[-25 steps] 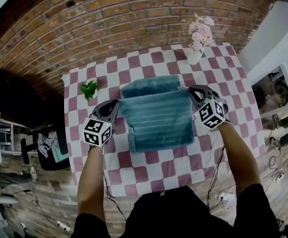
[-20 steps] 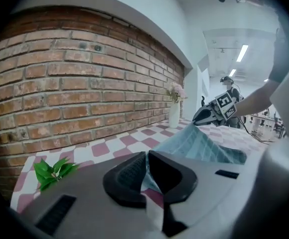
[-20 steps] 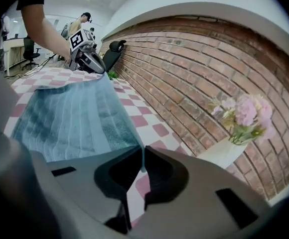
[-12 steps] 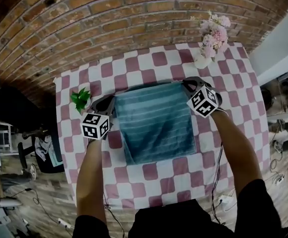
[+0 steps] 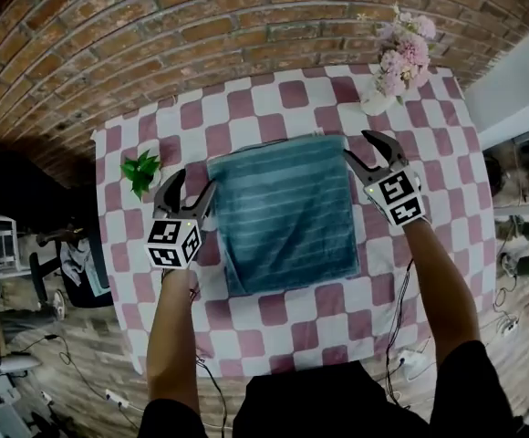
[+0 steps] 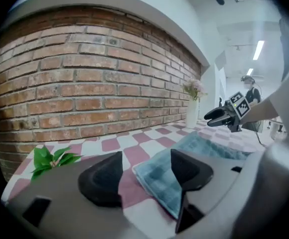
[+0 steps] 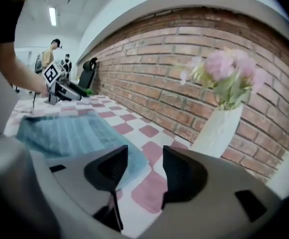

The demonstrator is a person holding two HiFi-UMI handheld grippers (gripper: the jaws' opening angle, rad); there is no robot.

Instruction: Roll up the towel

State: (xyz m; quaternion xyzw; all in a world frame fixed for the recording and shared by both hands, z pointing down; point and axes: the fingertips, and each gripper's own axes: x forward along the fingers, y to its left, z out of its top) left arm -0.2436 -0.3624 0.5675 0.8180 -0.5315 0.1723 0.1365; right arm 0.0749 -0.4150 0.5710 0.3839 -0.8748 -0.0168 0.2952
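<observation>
The teal towel [image 5: 287,213] lies flat on the checked tabletop [image 5: 274,313] between the left gripper [image 5: 191,185] and right gripper [image 5: 360,149], whose fingers have just been opening, half-spread at its far corners, gripping nothing. Uneven bites there would likely skew the roll.

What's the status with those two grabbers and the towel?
Both open, left gripper and right gripper, jaws just opened over far corners of towel. Lies flat, not yet rolled. Clear of it: plant, flower vase.
</observation>
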